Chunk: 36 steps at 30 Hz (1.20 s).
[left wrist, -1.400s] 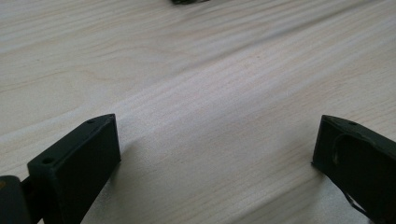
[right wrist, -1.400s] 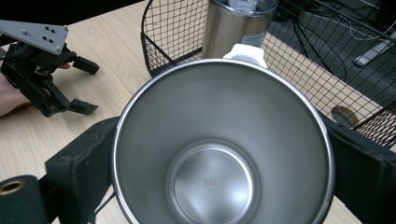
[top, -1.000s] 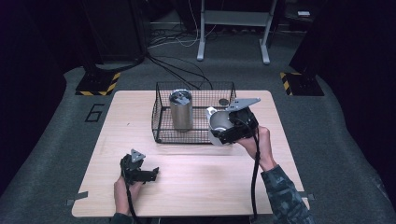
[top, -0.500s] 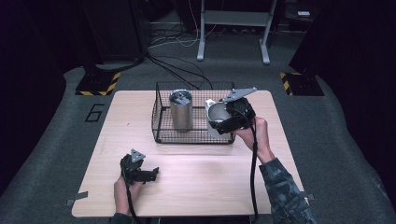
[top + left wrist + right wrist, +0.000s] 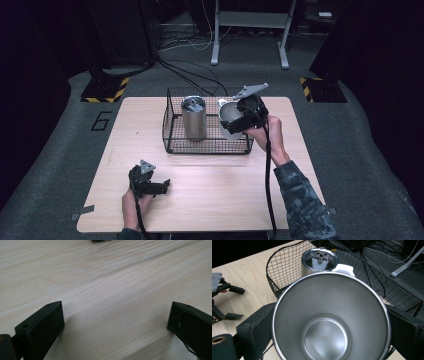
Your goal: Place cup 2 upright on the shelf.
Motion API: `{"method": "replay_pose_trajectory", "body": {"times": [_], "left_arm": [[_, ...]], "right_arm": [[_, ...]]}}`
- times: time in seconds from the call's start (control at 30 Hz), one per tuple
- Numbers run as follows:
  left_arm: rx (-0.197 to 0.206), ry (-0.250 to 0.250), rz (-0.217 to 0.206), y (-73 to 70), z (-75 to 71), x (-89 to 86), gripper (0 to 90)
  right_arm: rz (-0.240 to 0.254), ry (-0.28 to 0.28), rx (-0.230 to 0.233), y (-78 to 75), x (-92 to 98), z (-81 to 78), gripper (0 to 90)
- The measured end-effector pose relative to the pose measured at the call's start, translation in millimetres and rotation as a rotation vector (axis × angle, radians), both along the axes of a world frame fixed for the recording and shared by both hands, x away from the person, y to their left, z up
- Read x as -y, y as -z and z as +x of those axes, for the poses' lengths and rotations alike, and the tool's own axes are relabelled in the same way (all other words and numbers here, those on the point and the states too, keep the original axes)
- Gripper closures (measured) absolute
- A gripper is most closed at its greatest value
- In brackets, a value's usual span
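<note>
A black wire basket point(image 5: 172, 127) stands at the back middle of the wooden table point(image 5: 210, 195). Inside it, on the left, a lidded steel tumbler point(image 5: 193, 117) stands upright. My right gripper point(image 5: 235, 122) is shut on an open steel cup point(image 5: 228, 112) with a white handle point(image 5: 343, 268), held over the basket's right part. In the right gripper view the cup's mouth point(image 5: 324, 340) faces the camera with a jaw on each side, and the tumbler point(image 5: 319, 258) is behind it. My left gripper point(image 5: 150, 182) rests open on the table near the front left, with bare wood between its jaws point(image 5: 115, 322).
The basket's wire walls point(image 5: 282, 267) rise around the cup. Beyond the table's far edge lie cables and a desk frame point(image 5: 250, 30) on the dark floor. Bare wood stretches between the basket and the front edge.
The right gripper has carried the cup farther away and a little to the left, up over the basket's right part. The left gripper has stayed put.
</note>
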<state>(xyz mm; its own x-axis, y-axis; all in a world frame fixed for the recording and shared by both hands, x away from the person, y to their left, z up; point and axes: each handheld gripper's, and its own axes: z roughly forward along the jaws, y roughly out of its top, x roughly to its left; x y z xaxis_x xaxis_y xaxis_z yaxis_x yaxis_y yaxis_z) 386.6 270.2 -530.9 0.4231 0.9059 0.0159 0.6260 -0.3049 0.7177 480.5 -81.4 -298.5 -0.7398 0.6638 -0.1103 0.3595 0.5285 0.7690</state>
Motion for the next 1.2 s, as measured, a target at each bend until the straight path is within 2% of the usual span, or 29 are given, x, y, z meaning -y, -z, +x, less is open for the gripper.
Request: {"method": "replay_pose_trajectory", "body": {"times": [0.43,0.8,0.93,1.0,1.2], "left_arm": [[-0.001,0.002,-0.002,-0.1,0.0,-0.1,0.3],[-0.006,0.006,0.001,-0.2,-0.2,-0.4,0.3],[-0.004,0.007,0.008,-0.3,0.0,-0.6,0.3],[-0.01,0.01,0.008,-0.8,-0.1,-0.8,0.3],[-0.013,0.01,0.001,-0.6,-0.2,-0.6,0.3]], "right_arm": [[-0.006,0.031,-0.009,-2.9,-6.2,28.6,5.4],[-0.022,0.075,-0.048,2.4,-11.2,53.2,5.4],[-0.024,0.092,-0.055,6.2,-12.6,61.5,5.4],[-0.044,0.092,-0.058,9.1,-12.8,66.8,5.4],[-0.059,0.109,-0.08,19.5,-14.6,79.0,5.4]]}}
